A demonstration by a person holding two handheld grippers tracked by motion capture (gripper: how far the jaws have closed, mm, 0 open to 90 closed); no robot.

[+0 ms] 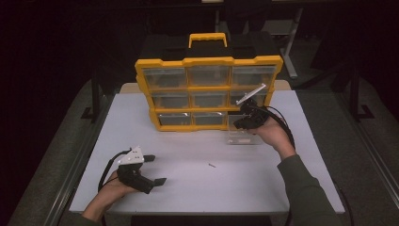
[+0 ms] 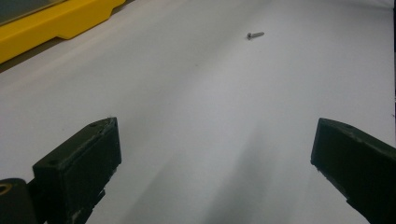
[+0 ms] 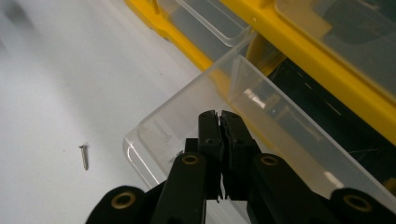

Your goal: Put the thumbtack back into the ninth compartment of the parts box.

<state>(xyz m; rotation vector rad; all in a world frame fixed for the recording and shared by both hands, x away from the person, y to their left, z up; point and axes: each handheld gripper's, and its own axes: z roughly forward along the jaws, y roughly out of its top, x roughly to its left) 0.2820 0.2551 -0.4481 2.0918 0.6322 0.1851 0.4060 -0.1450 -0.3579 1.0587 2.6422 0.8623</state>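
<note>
Meanwhile, the right claw (image 3: pixel 219 140), jaws pinched together, is working at the clear plastic drawer (image 3: pixel 196 116) pulled out of the yellow organiser (image 1: pixel 207 89), while the left claw (image 2: pixel 215 163) is resting wide open on the white worktop (image 1: pixel 188 188), likely about to fetch the small metal screw (image 2: pixel 255 35).

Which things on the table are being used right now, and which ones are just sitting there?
In use:
- clear drawer, pulled out of the yellow organizer
- right gripper, jaws shut at the drawer's front wall
- small screw, on the table ahead of the open left gripper

Just sitting there:
- the organizer's other drawers, all closed
</note>
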